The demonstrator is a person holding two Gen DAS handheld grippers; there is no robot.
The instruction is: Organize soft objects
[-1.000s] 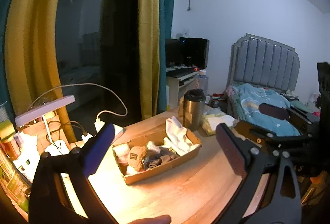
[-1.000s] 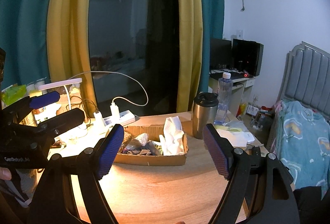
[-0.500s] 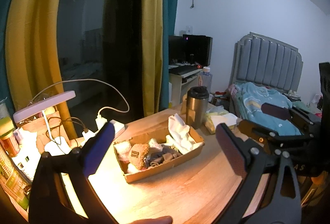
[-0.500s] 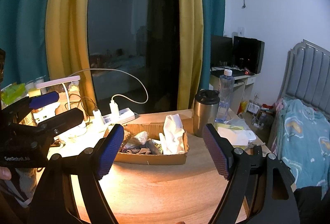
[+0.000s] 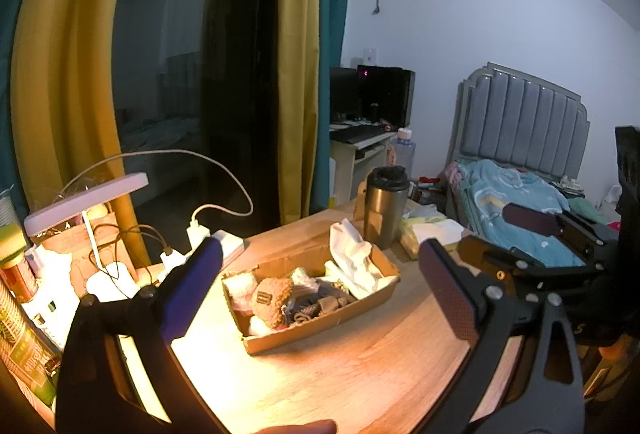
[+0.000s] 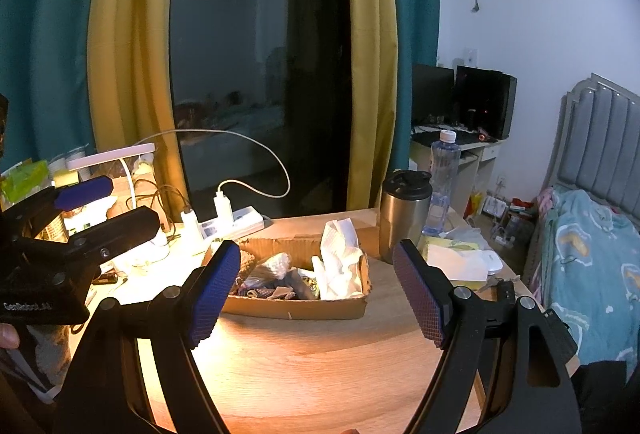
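Note:
A shallow cardboard box [image 5: 320, 326] [image 6: 296, 308] sits mid-table, filled with soft items: a brown knitted piece [image 5: 272, 300], dark socks [image 5: 316, 308] and a white crumpled cloth [image 5: 356, 258] [image 6: 340, 262]. My left gripper [image 5: 320, 286] is open and empty, held above the table in front of the box. My right gripper [image 6: 316, 286] is open and empty, also short of the box. The left gripper shows in the right wrist view [image 6: 92, 210], the right in the left wrist view [image 5: 532, 230].
A steel tumbler [image 5: 385, 208] [image 6: 404, 216] stands behind the box, a water bottle [image 6: 442, 180] beside it. A desk lamp [image 5: 86, 200], power strip [image 6: 232, 222] and cables crowd the left side. Tissues and papers [image 6: 464, 258] lie at right. A bed [image 6: 592, 258] stands beyond the table.
Both grippers have risen slightly and stayed open; the box sits a little lower in both views. Nothing on the table moved.

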